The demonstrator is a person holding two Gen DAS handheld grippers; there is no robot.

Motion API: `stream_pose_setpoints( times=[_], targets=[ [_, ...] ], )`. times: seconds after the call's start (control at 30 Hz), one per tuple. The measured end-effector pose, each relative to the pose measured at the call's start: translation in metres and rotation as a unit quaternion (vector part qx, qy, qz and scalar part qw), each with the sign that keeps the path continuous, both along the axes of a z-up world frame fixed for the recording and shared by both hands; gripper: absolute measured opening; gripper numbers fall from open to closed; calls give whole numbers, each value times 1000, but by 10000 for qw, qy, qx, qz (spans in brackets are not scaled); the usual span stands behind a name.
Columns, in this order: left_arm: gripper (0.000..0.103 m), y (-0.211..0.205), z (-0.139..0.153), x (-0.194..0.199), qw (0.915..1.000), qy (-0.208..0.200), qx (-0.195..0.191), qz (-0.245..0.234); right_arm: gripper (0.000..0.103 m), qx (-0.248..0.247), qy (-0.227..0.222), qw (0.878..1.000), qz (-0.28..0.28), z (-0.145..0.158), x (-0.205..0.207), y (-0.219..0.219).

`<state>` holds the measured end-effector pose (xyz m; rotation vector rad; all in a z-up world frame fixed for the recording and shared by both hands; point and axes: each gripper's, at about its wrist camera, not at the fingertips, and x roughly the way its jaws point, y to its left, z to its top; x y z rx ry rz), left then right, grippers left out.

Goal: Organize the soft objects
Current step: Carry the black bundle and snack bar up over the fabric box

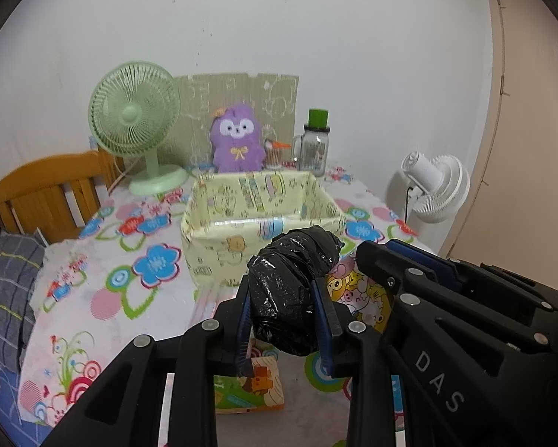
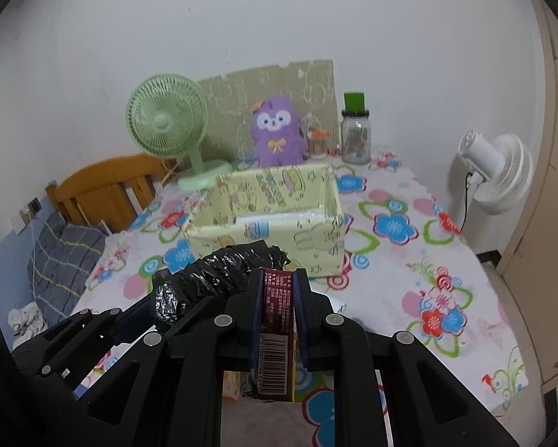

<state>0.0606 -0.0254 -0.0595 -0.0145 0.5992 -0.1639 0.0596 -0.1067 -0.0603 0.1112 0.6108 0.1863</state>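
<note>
Inside box (image 2: 308, 201), white packet (image 2: 279, 219), right view only

Fans: two, a green desk fan (image 1: 135, 126) and a white fan (image 1: 437, 188)
Plush toys: one, purple plush (image 1: 237, 141)
Boxes: one, yellow patterned box (image 1: 238, 249) (open-topped)
Jars: one, glass jar (image 1: 315, 147) with a green lid
Black wrapped bundles: one, black bundle (image 1: 292, 290)
Cartons: one, dark red carton (image 2: 277, 331) (barcode showing)
Grippers: two, left gripper (image 1: 284, 320) and right gripper (image 2: 277, 320)
</note>
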Motion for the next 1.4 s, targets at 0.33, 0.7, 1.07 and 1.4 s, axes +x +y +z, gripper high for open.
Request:
stream_pose_setpoints(
  times=[0.33,0.7,1.07,1.4],
  targets=[
    [30,2,30,-12,9995,-323,43,34,19,-31,-344,9994,-14,34,-17,0],
    [30,3,46,-8,9988,-492,65,25,19,-70,-519,9986,-55,53,-15,-1],
    [30,7,52,22,9986,-491,138,108,19,-83,-509,9987,-51,59,18,4],
    [30,12,50,63,9991,-374,152,112,19,-54,-387,9992,-80,56,64,9]
  ],
)
